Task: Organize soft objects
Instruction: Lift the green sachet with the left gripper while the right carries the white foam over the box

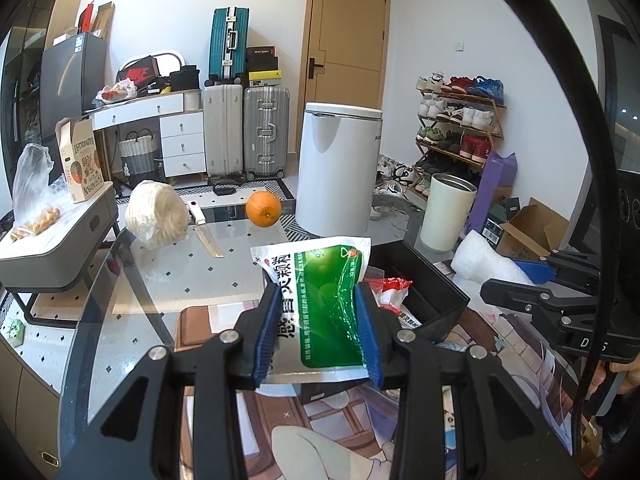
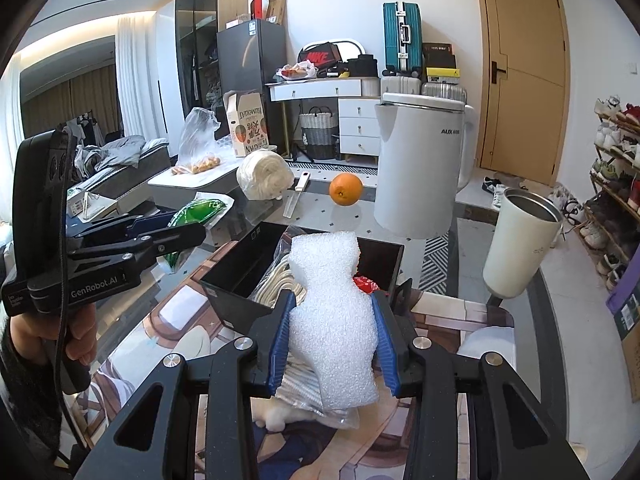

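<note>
Left gripper (image 1: 316, 320) jaws pinch the green pouch (image 1: 320, 300) — right gripper (image 2: 334, 340) jaws pinch white foam (image 2: 334, 320)

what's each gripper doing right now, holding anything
Left gripper: closed on the green medicine pouch.
Right gripper: closed on the white foam piece.

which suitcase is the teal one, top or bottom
The teal suitcase stands upright on top of two grey suitcases by the door; only it is coloured.

Glass table (image 1: 224, 272): printed mat (image 1: 340, 432) near, black bin (image 1: 436, 292) on mat, far side orange (image 1: 263, 208), knife (image 1: 204, 228), bagged noodle bundle (image 1: 158, 214) left, cream tumbler (image 2: 520, 246) right.
</note>
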The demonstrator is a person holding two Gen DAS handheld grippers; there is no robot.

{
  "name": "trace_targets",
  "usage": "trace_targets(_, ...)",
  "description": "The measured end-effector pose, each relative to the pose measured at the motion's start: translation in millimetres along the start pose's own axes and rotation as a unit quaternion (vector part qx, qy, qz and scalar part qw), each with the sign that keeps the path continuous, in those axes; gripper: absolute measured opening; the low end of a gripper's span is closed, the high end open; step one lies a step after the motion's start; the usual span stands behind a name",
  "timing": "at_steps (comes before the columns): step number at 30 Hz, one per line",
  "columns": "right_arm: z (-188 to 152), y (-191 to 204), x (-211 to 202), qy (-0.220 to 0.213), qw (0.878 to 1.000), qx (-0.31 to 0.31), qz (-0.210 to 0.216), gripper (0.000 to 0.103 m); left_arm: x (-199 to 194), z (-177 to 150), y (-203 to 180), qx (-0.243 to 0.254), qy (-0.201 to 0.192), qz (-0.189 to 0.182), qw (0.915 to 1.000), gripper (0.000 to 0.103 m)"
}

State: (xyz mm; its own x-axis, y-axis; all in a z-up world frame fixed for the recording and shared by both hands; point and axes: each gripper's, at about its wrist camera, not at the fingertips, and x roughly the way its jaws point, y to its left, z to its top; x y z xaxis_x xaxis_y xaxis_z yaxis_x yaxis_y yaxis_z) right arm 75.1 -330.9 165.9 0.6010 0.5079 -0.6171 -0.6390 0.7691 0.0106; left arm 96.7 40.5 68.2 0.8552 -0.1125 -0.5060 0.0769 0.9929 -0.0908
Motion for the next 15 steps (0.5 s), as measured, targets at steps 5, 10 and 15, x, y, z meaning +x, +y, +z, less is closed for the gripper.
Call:
trace_targets(5, 6, -5, 12, 0.006, 1.000, 0.005, 0.002, 0.038, 13, 4, 1, -0.001, 0.005, 0.006, 1.0000, 0.036)
trace_targets(10, 10, -10, 22, 0.009, 1.000, 0.010, 0.002, 0.038, 24, 7, 1, -0.003, 0.013, 0.008, 0.9999, 0.036)
trace_targets(15, 13, -15, 31, 0.015, 1.000, 0.012, 0.001, 0.038, 36, 11, -2, 0.001, 0.020, 0.005, 0.9998, 0.036)
